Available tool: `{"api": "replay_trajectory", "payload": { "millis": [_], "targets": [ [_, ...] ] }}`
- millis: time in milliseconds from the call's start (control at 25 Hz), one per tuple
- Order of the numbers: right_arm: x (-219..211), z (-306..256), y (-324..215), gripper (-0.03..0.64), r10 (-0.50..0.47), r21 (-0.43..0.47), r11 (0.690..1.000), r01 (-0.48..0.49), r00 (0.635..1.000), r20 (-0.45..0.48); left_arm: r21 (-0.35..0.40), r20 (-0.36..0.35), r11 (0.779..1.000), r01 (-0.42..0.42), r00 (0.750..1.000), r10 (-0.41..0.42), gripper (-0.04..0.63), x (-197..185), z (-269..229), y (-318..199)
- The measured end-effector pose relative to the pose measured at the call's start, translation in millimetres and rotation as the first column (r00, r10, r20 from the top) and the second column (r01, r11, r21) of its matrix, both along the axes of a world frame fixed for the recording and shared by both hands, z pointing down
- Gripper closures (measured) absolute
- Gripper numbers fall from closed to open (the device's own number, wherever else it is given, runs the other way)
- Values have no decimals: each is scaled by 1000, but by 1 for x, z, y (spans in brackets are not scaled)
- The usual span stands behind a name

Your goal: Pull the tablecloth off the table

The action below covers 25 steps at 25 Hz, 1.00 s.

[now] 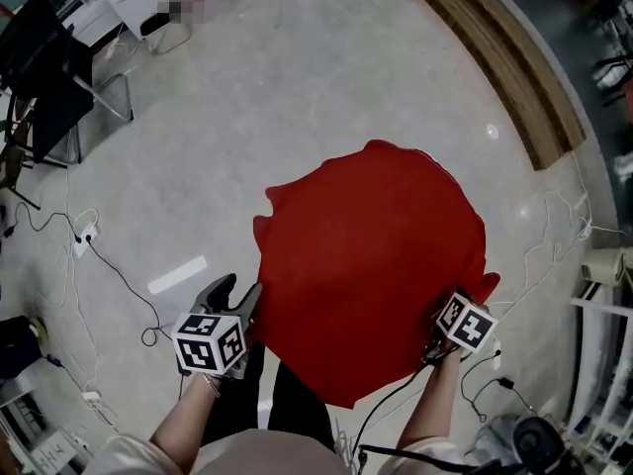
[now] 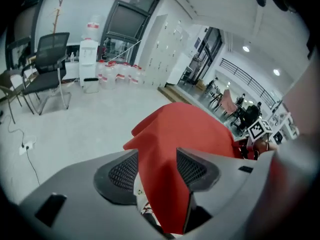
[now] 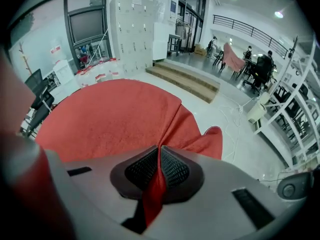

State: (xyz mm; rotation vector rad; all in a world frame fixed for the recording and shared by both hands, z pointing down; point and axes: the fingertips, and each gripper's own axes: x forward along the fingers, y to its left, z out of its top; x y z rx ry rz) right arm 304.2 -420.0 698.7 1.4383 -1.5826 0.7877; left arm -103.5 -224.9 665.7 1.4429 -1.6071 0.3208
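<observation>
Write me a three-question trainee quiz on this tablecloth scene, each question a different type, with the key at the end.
1. True or false: the right gripper is shut on the tablecloth.
2. Multiple choice: on the left gripper, the jaws stand A) apart, with cloth between them; B) pressed together, empty; C) clamped on a cable.
3. Short answer: how many grippers have cloth between their jaws?

Key: 1 true; 2 A; 3 two.

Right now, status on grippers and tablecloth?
Right gripper shut on tablecloth edge. Left gripper open, cloth loose between jaws. Nothing on the cloth.
</observation>
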Motion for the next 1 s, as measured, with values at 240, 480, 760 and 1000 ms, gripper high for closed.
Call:
{"api": "replay_trajectory", "payload": {
  "millis": [240,480,760,1000],
  "targets": [
    [6,-4,-4,578,4,15,1000,-3,999,-44,11,-261,997,82,962,-76,276,15,11,11],
    [4,-7,-3,578,17,40,999,-14,997,-73,9,-424,996,92,902,-80,259,32,27,-7],
    [-2,-4,2,578,24,48,999,-23,999,-32,-58,-365,998,-3,931,-18,431,37,35,-11],
    [-10,-1,10,578,16,15,1000,-16,1000,16,-197,-239,979,-42,971,-7,475,27,32,-3]
  ]
}}
